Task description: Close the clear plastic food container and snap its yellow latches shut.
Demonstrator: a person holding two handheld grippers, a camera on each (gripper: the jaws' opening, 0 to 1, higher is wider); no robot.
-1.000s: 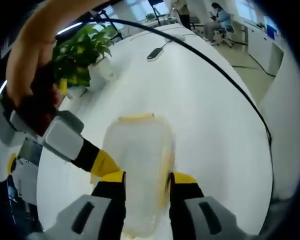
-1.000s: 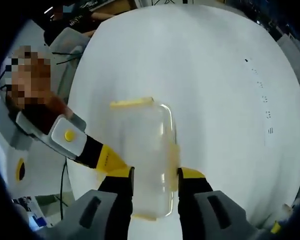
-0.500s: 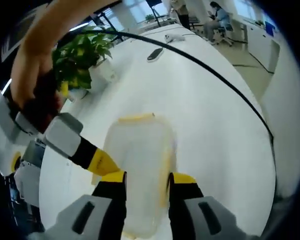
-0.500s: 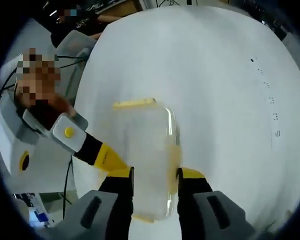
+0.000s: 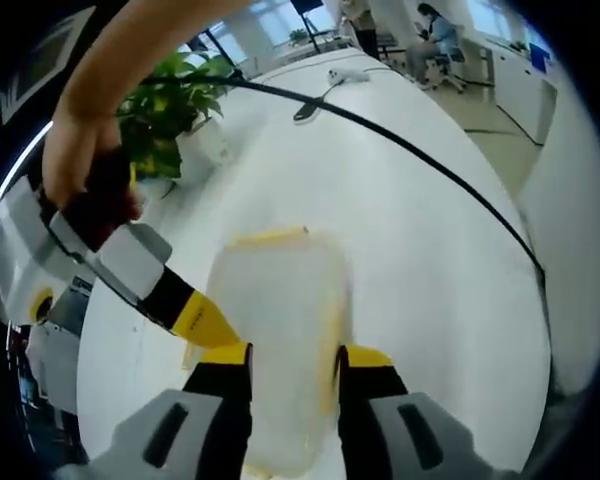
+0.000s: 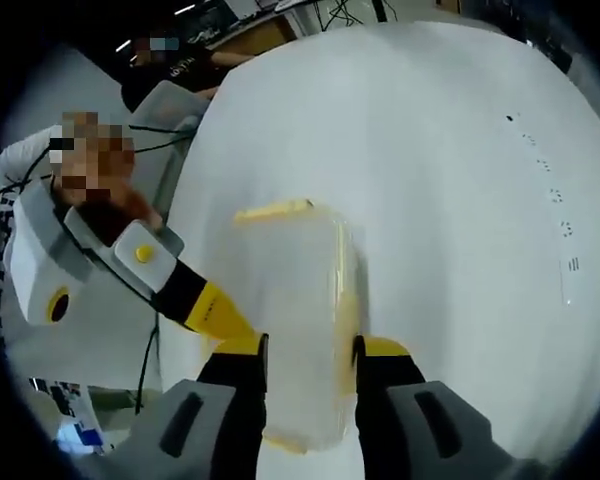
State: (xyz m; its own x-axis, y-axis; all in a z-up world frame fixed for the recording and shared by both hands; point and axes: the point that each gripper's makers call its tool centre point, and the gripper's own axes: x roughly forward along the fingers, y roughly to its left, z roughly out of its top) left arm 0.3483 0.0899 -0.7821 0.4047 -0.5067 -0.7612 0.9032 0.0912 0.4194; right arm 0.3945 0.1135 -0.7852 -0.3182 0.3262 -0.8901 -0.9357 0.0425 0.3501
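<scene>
In the left gripper view the clear container [image 5: 277, 350] lay on the white counter [image 5: 420, 230] at lower centre, a yellow latch [image 5: 270, 237] on its far edge; the left gripper [image 5: 294, 362] had its jaws parted, one on each long side of the container; whether they pressed it, I could not tell; the right gripper [image 5: 202, 322] reached in from the left, held by a hand [image 5: 75, 160]; its jaws were hidden; a potted plant [image 5: 170, 105] and a black cable [image 5: 420, 160] sat in the upper frame.

In the right gripper view the container [image 6: 298, 335] lay likewise between the right gripper's [image 6: 308, 352] parted jaws, with the left gripper [image 6: 215, 312] entering from the left.
</scene>
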